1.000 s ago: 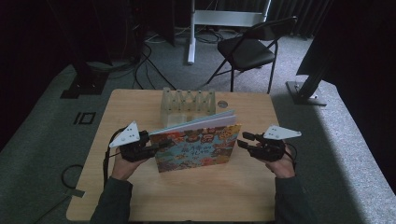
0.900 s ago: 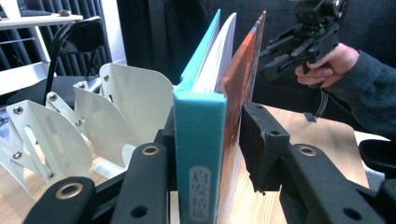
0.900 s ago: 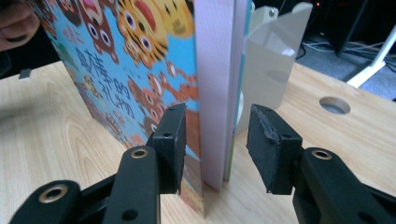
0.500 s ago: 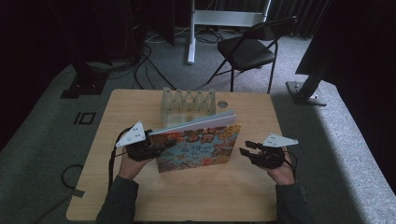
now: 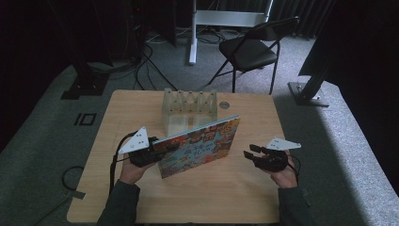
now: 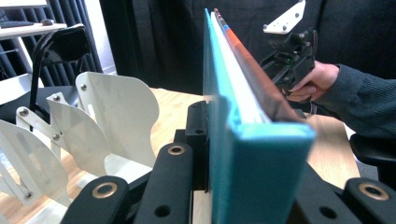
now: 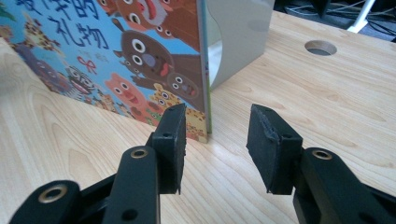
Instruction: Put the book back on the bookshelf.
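From above, a pale wooden desk stands on grey carpet in a dark room, with a folding chair beyond its far edge. A picture book stands on edge mid-desk before a white rack.

Left tool view: jaws clamped on the book's spine end, having just closed.

Right tool view: jaws apart, empty, just beside the book's other end.

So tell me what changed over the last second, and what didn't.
The right gripper let go of the book's right edge and drew back toward the person; its jaws now stand open, apart from the book. The left gripper has just been closing on the book's left edge and clamps it upright on the table. The book and the white rack behind it stayed put.
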### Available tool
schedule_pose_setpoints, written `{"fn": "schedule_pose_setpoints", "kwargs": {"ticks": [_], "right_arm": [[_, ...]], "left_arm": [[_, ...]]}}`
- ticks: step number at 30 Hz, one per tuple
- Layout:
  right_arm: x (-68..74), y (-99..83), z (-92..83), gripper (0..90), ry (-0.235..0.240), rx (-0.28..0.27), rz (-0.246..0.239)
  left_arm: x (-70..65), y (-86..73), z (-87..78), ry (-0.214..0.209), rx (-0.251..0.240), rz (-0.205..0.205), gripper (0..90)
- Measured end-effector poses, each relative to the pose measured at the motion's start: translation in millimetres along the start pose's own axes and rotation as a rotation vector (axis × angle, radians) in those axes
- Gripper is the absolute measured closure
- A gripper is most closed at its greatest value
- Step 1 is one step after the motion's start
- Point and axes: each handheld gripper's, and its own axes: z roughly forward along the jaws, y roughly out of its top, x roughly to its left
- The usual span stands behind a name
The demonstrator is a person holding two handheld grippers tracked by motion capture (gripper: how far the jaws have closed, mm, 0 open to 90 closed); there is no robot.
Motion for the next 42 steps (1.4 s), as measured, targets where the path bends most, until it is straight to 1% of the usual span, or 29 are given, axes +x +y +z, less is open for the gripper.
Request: {"fn": "schedule_pose_setpoints", "kwargs": {"ticks": [3,7,9,14,19,23,26,36,42], "right_arm": [[-1.3,-1.7,1.1,57.0,-0.012,0.005,0.005],[-4.4,-4.5,2.2,57.0,-0.027,0.01,0.014],[-5.8,-6.1,3.0,56.9,-0.033,0.013,0.019],[-7.8,-10.0,5.7,56.6,-0.04,0.026,0.028],[-10.5,-14.2,7.4,56.2,-0.051,0.038,0.038],[-13.5,-18.3,7.8,55.5,-0.061,0.046,0.046],[-16.2,-21.9,8.4,54.9,-0.076,0.054,0.053],[-21.9,-31.3,15.2,53.1,-0.118,0.095,0.064],[-25.9,-37.5,19.5,52.5,-0.143,0.118,0.072]], "left_arm": [[-3.7,-1.3,0.6,0.013,-0.014,-0.014,80.3],[-7.1,-1.9,1.6,0.021,-0.021,-0.013,80.3],[-7.8,-2.3,2.2,0.022,-0.026,-0.013,80.0],[-5.4,-4.9,4.9,0.01,-0.047,-0.032,77.9],[-7.3,-4.2,11.8,0.006,-0.048,-0.025,74.5],[-7.8,-5.0,15.1,0.001,-0.049,-0.021,74.5],[-8.7,-4.5,15.5,0.007,-0.052,-0.013,74.5],[-9.0,-3.8,17.0,0.004,-0.081,-0.011,74.5],[-9.4,-3.7,17.1,-0.006,-0.105,-0.015,74.5]]}}
